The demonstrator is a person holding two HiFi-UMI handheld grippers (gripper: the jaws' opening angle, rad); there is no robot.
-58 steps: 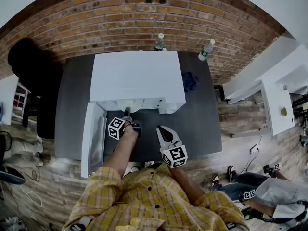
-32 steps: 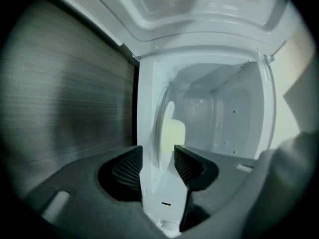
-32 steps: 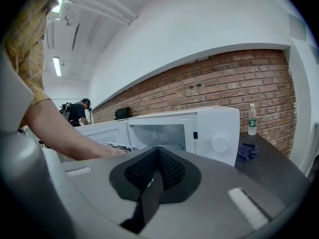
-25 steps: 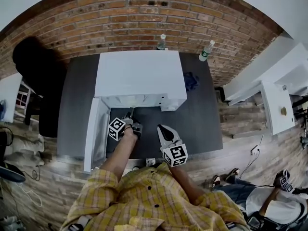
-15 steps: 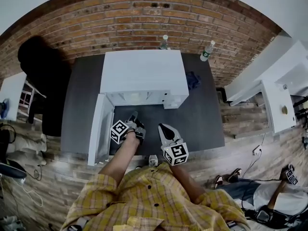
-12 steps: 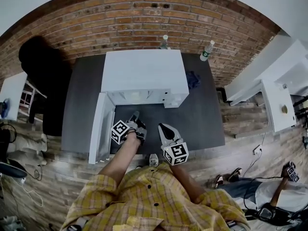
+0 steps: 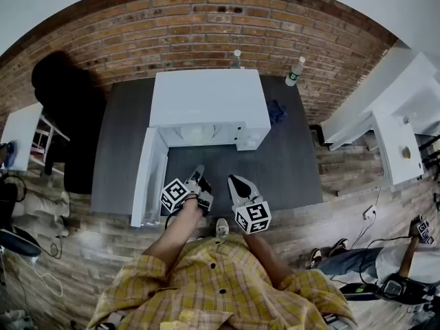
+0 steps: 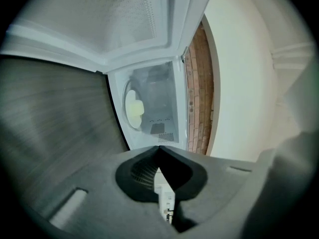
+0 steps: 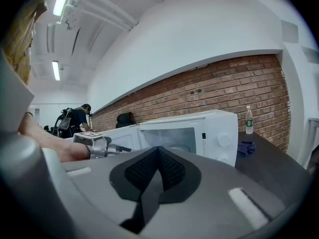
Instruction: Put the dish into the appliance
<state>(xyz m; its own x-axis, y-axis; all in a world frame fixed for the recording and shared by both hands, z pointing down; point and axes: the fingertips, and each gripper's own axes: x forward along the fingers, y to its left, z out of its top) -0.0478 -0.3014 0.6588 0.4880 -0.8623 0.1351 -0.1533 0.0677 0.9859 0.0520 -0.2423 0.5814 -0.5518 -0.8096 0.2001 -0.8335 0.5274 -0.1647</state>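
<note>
A white microwave (image 7: 206, 98) stands on the dark grey table (image 7: 289, 163) with its door (image 7: 148, 177) swung open to the left. A pale yellow dish (image 8: 133, 108) rests inside the cavity on the turntable, and the head view shows it as a pale patch (image 7: 198, 132). My left gripper (image 7: 199, 173) hovers in front of the opening, apart from it, shut and empty. In its own view the jaws (image 8: 159, 149) meet with nothing between them. My right gripper (image 7: 236, 181) hangs beside it, shut (image 9: 158, 151) and empty.
Two water bottles (image 7: 236, 58) (image 7: 295, 69) stand at the table's back edge by the brick wall. A blue cloth (image 7: 276, 113) lies right of the microwave. A black chair (image 7: 65, 108) is at the left. Another person (image 7: 405, 280) crouches at the lower right.
My left gripper has drawn back from the microwave opening toward the table's front edge and rolled. The dish stays inside the cavity. My right gripper has shifted only a little.
</note>
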